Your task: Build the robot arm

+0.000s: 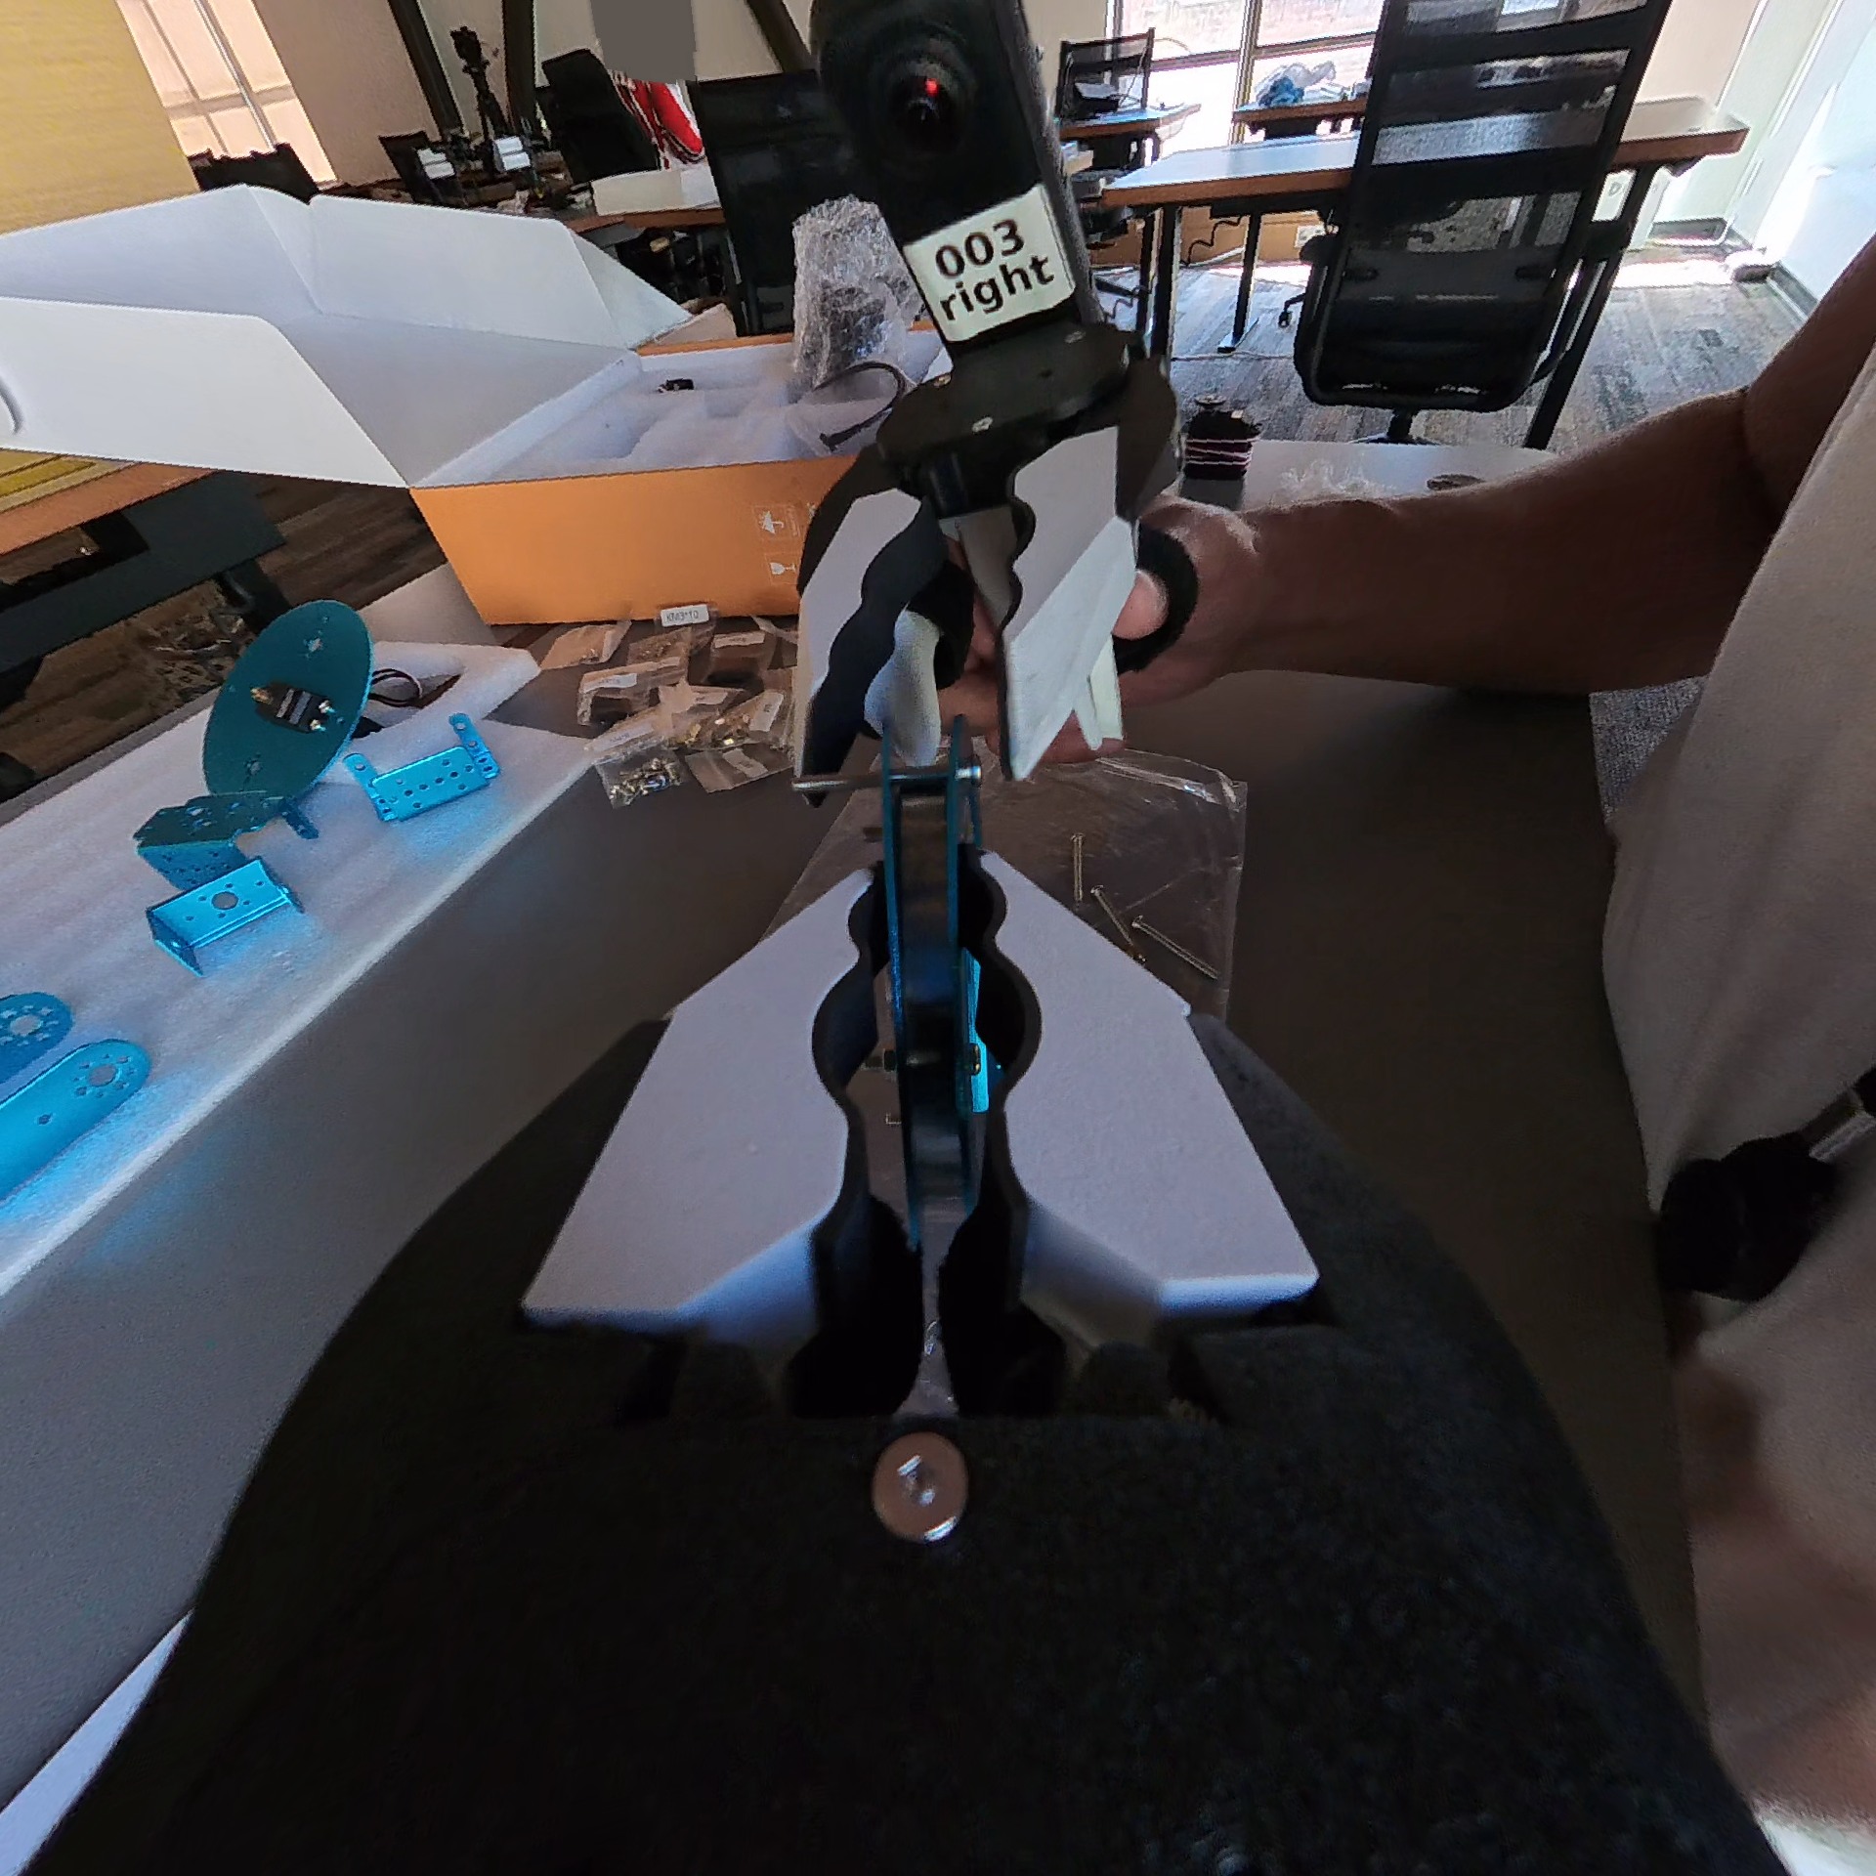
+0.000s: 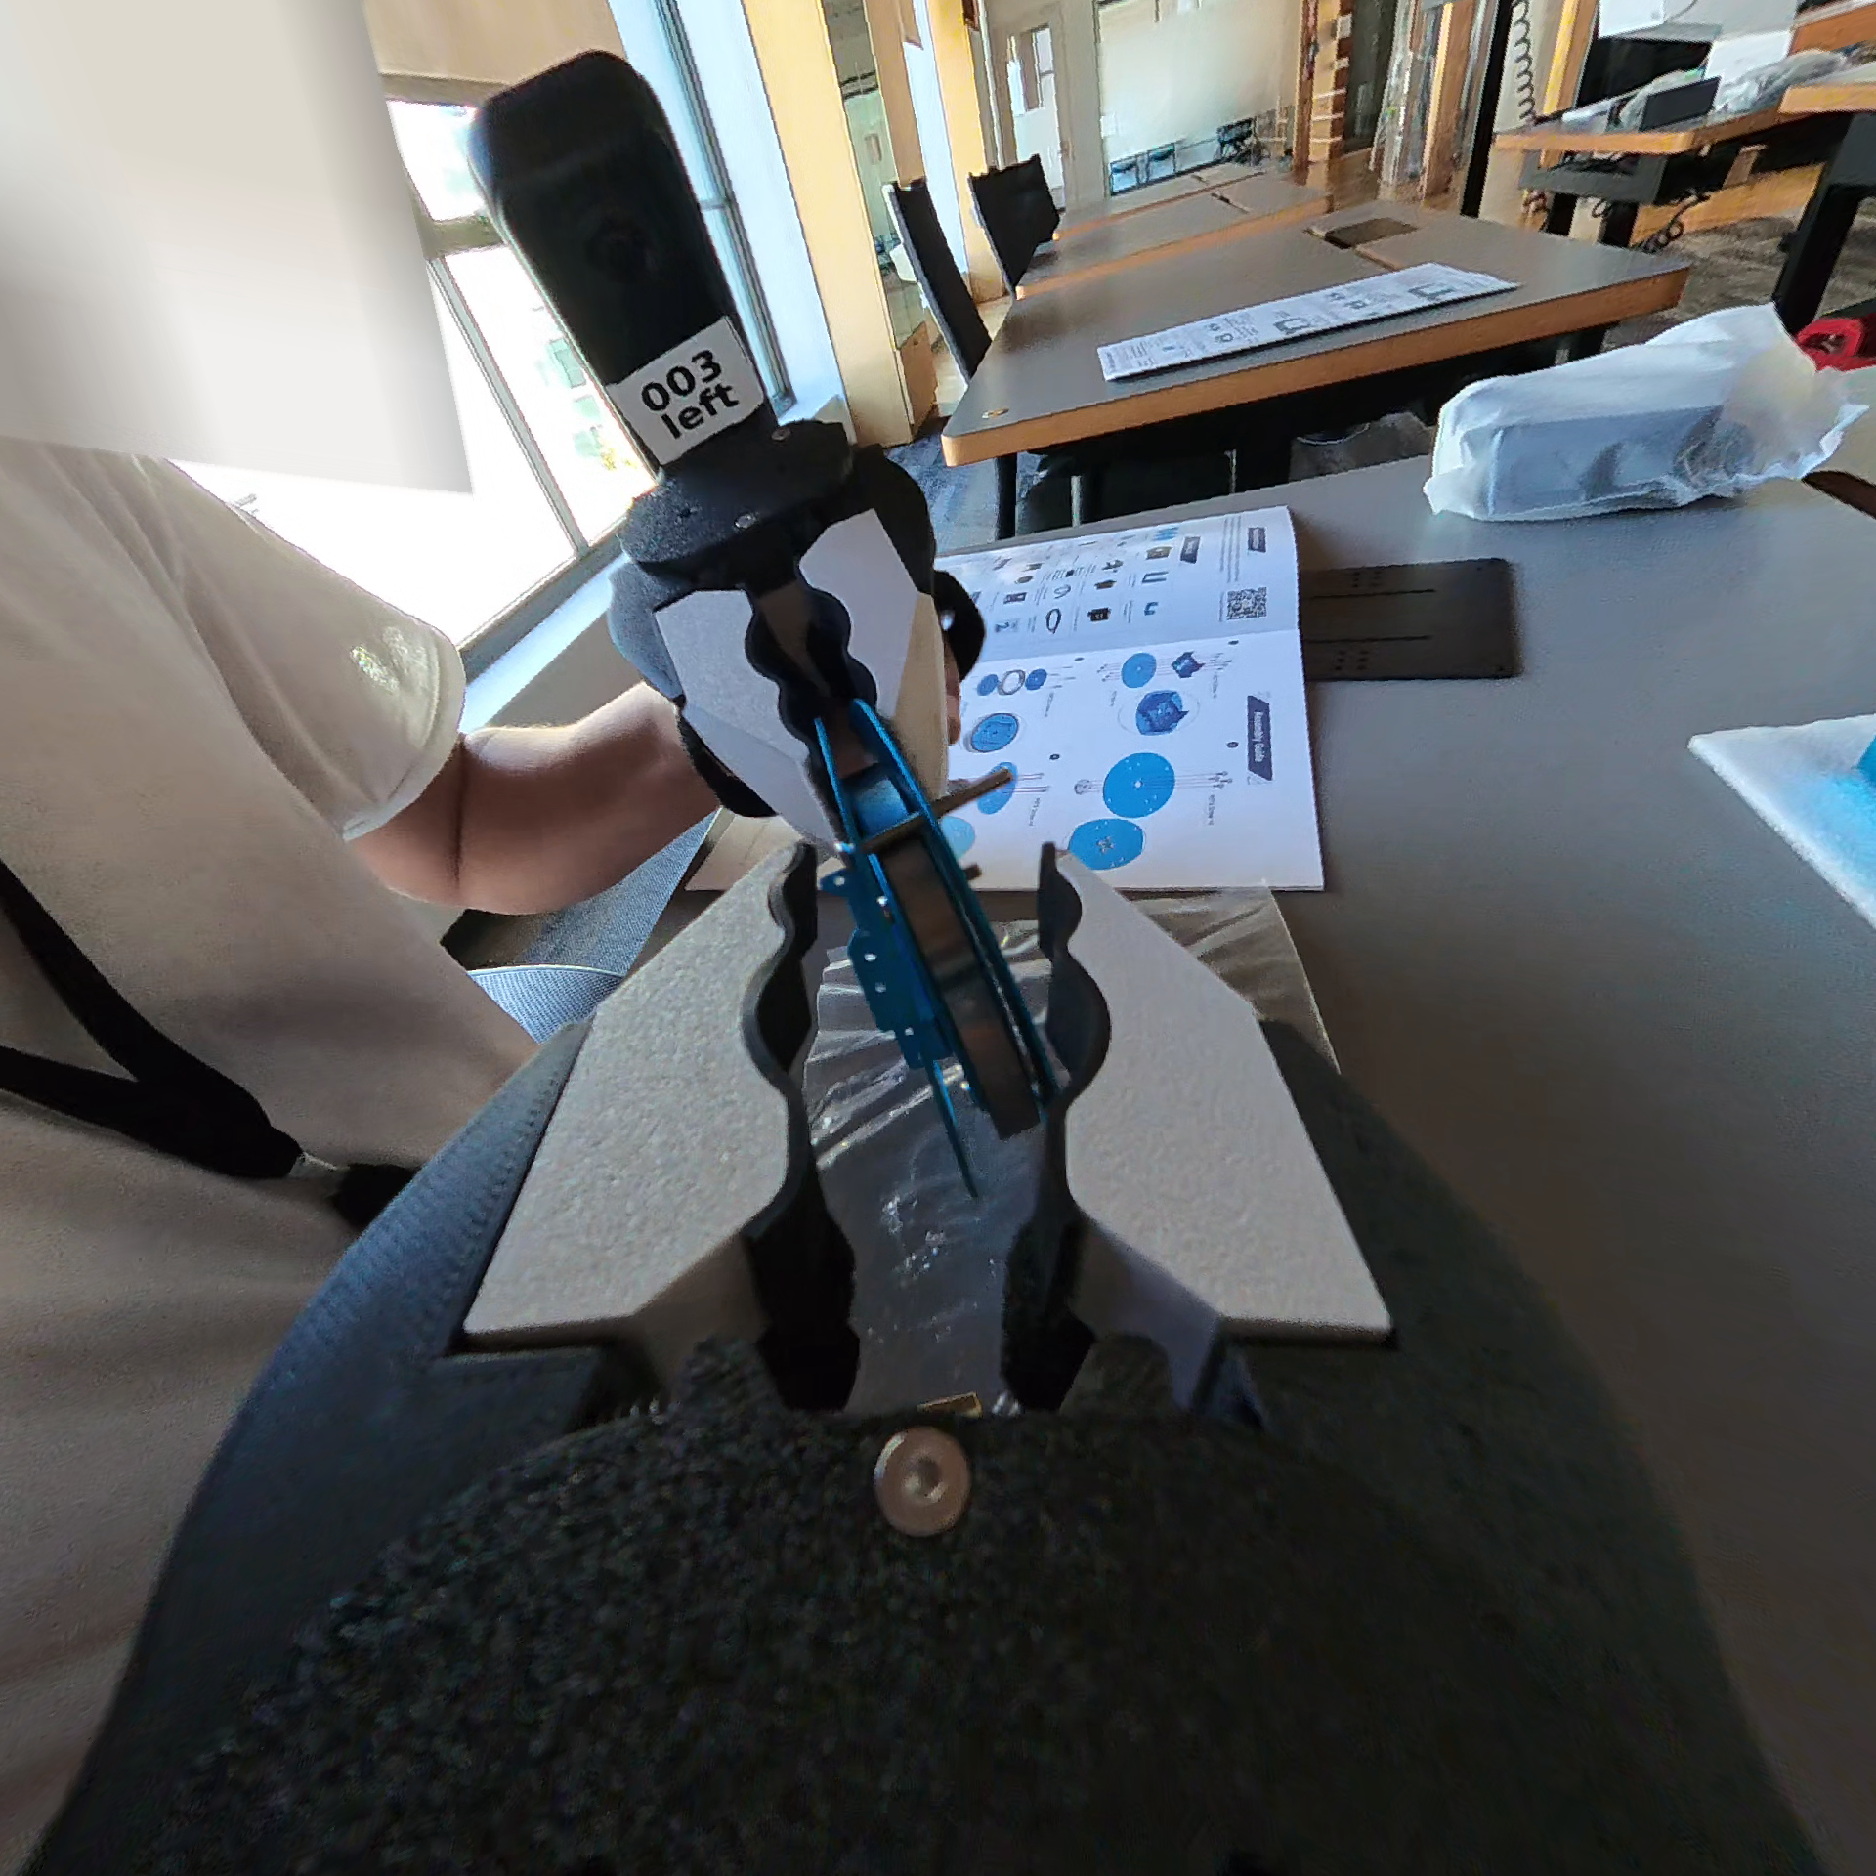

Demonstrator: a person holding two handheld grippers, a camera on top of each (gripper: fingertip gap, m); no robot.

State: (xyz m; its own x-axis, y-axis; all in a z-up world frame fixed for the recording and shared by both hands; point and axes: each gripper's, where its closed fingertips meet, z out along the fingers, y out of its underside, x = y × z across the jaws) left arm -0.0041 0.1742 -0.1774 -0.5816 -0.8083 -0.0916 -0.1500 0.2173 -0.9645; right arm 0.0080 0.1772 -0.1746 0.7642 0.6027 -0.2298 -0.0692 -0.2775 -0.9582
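Note:
My left gripper [image 1: 929,883] is shut on a blue disc assembly [image 1: 895,964]: two round blue plates with a black part between them, held edge-on above the grey table. A long thin screw [image 1: 863,782] crosses the plates near their top. My right gripper [image 1: 914,761] faces it from above, open, its fingertips beside the screw. In the right wrist view the right gripper [image 2: 929,883] is open around the assembly [image 2: 934,964]. The left gripper [image 2: 873,772] clamps the assembly's far end, and the screw [image 2: 975,787] sticks out to the right.
A clear bag with long screws [image 1: 1137,893] lies under the grippers. Blue brackets [image 1: 426,777] and a blue disc [image 1: 284,700] lie on white foam at left, behind them small screw bags [image 1: 690,711] and an orange box [image 1: 629,538]. An open manual [image 2: 1147,711] and a black plate [image 2: 1411,619] lie farther off.

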